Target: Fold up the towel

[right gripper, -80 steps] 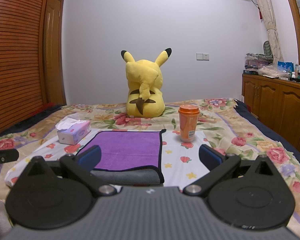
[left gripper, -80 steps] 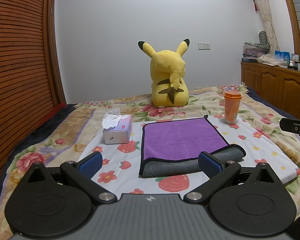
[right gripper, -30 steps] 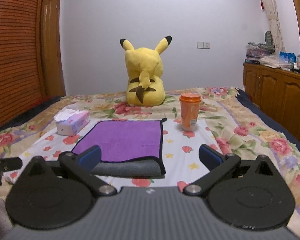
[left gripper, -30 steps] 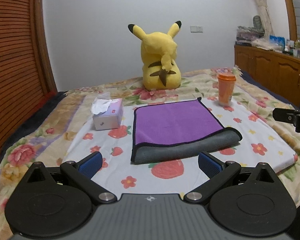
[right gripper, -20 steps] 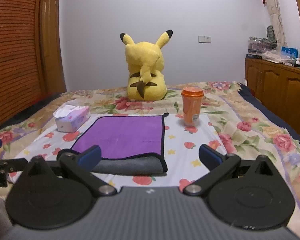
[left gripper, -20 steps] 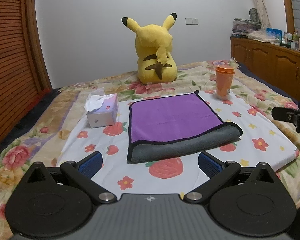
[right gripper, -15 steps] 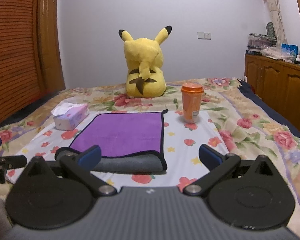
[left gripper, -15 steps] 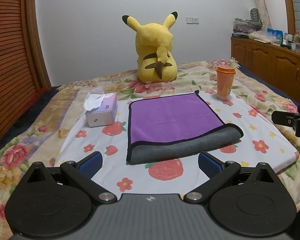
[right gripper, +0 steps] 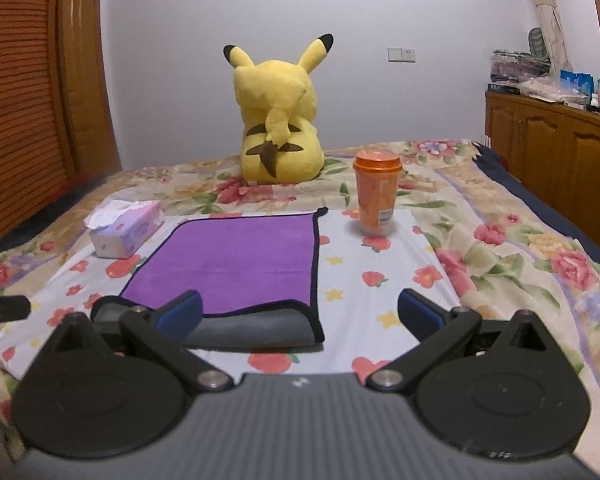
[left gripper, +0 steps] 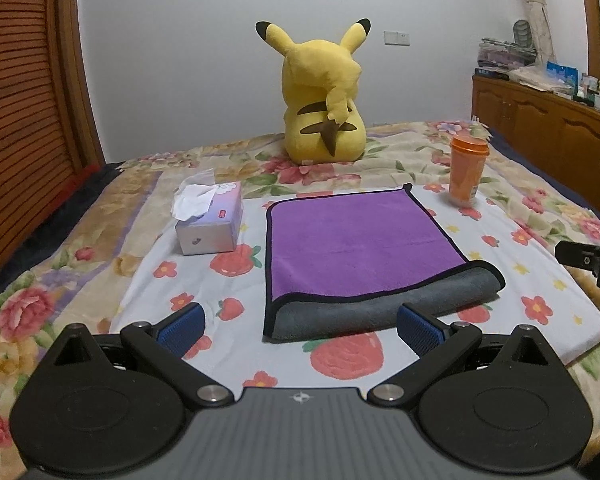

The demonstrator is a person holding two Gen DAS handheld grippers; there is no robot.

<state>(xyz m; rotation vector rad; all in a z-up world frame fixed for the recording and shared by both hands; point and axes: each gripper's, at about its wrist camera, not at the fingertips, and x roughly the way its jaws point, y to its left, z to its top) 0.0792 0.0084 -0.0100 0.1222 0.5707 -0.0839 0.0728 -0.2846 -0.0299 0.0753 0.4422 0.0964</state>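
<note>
The left gripper (left gripper: 300, 330) is held with its blue-padded fingers spread wide and nothing between them, low above the bed. The right gripper (right gripper: 300, 312) is likewise spread wide and holds nothing.

No readable writing is found: a small red mark is seen on the side of the tissue box (left gripper: 210, 224), and a white label on the orange cup (right gripper: 376, 198), but both are too small to be read.

The towel (left gripper: 356, 248) is laid flat on a white strawberry-print cloth (left gripper: 540, 280) on the flowered bedspread (right gripper: 520, 240), just ahead of both grippers and touched by neither. Its purple face is turned up and its near edge is rolled back, so that a grey band is shown. In the left wrist view that near edge lies between the two fingers; in the right wrist view the towel is set toward the left finger, whose pad overlaps it in the picture.

The tissue box stands left of the towel, the cup at its far right corner, and a yellow plush toy (left gripper: 324, 96) sits beyond, its back to the cameras.

A black part of the right gripper is seen at the right edge of the left view only, and a part of the left gripper at the left edge of the right view only.
</note>
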